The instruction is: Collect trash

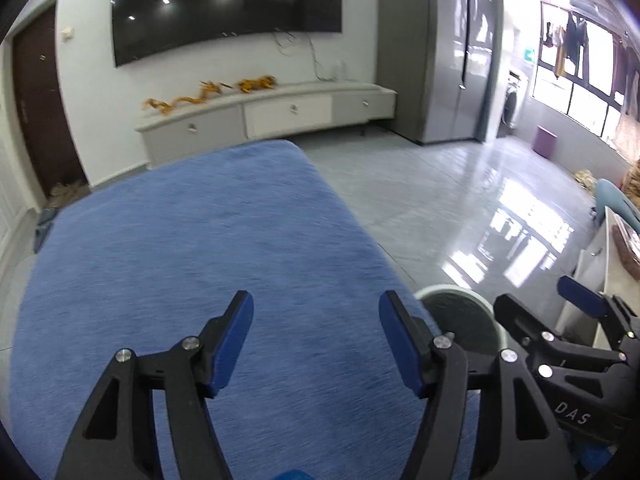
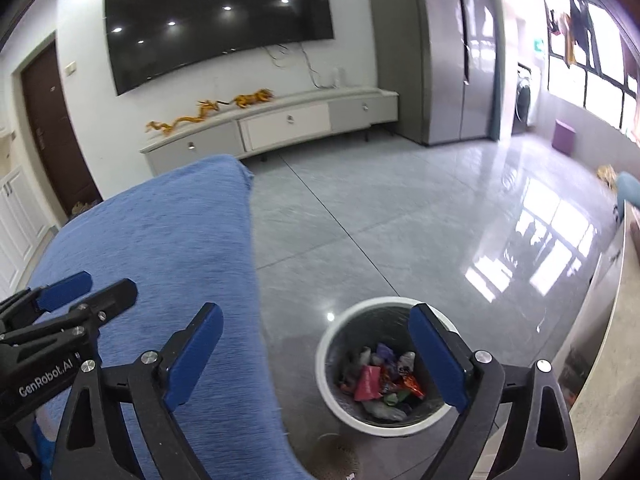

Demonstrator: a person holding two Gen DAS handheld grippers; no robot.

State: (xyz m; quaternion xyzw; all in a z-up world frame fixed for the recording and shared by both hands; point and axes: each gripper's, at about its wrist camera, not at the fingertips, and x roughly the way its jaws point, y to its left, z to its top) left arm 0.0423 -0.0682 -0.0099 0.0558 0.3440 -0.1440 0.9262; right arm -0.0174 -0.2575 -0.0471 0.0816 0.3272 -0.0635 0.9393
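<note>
Below the wide-open, empty right tongs (image 2: pixel 316 352), the upright trash bin (image 2: pixel 332 392) faces up; left tongs (image 1: pixel 316 344) likewise.

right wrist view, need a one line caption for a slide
Open right gripper hovers by the white trash bin of colourful wrappers, blue rug alongside.

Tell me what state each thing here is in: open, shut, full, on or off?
Left gripper: open, holding nothing.
Right gripper: open, holding nothing.
Bin: upright on the floor, no lid, partly filled with wrappers.
Blue cloth: spread flat, nothing lying on the part in view.
TV: off, screen dark.
Cabinet drawers: shut.
Brown door: shut.
</note>
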